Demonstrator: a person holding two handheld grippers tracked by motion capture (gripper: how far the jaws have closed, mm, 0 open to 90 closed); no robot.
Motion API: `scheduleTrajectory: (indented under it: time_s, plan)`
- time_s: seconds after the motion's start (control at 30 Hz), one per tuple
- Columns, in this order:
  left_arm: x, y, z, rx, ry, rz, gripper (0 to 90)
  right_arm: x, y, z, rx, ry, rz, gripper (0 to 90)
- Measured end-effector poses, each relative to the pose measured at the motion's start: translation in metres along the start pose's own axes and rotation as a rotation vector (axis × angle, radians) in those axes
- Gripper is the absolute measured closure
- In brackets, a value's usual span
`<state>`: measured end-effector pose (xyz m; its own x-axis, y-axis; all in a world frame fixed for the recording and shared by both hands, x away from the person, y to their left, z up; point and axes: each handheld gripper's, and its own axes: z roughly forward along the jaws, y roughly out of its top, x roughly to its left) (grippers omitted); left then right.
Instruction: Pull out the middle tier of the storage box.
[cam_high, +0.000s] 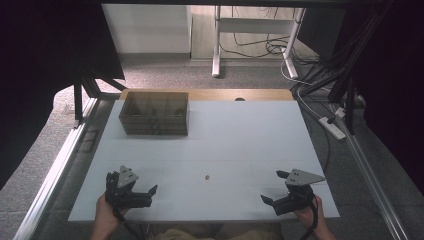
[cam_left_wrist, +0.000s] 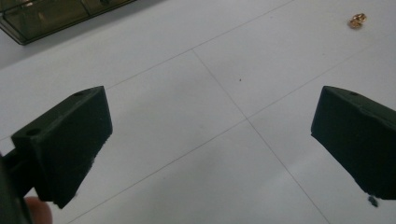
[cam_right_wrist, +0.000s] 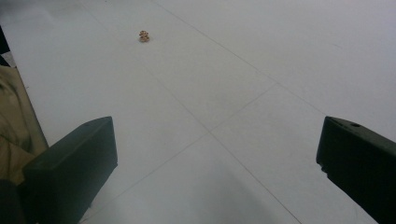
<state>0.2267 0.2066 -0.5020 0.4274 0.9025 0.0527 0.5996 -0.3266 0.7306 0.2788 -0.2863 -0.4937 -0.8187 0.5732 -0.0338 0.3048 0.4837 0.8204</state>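
A small gold-coloured piece (cam_high: 207, 177) lies alone on the white table (cam_high: 240, 130), and it serves as the landmark here. What kind of piece it is cannot be told; in the right gripper view (cam_right_wrist: 144, 36) it looks like a small knobbly metal bit, and in the left gripper view (cam_left_wrist: 357, 20) it sits far off toward the upper right corner.

The left claw (cam_high: 131, 186) is to the left of the gold piece and nearer the person, well apart from it. Its jaws stand wide apart with only bare table between them, gripping nothing. The person's left hand (cam_high: 104, 212) holds it from behind.

The right claw (cam_high: 274, 186) is to the right of the gold piece, also nearer the person and well apart from it. Its jaws are spread wide too, with nothing held between them. The person's right hand (cam_high: 310, 216) grips its body.

Beyond the gold piece, to its far left, a dark see-through box (cam_high: 154, 112) with inner dividers stands near the table's far edge.
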Motion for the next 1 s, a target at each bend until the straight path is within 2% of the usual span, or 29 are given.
scheduleTrajectory:
  time_s: [0.13,0.33,0.63,0.87,1.0]
  plan:
    - [0.001,0.004,0.005,0.023,0.009,-0.006,0.0,0.000,-0.001,0.000,0.003,-0.001,0.003,0.0]
    - [0.010,0.009,0.015,0.055,0.001,-0.040,0.0,0.001,-0.001,0.000,0.002,-0.003,0.001,0.0]
    - [0.019,0.021,0.023,0.093,-0.001,-0.056,0.0,0.001,-0.001,0.000,0.004,-0.001,-0.002,0.0]
    - [0.030,0.031,0.034,0.142,-0.022,-0.086,0.0,0.002,-0.001,0.000,0.005,-0.001,-0.002,0.0]
    - [0.033,0.034,0.038,0.152,-0.033,-0.096,0.0,0.002,-0.001,0.000,0.006,-0.001,-0.001,0.0]
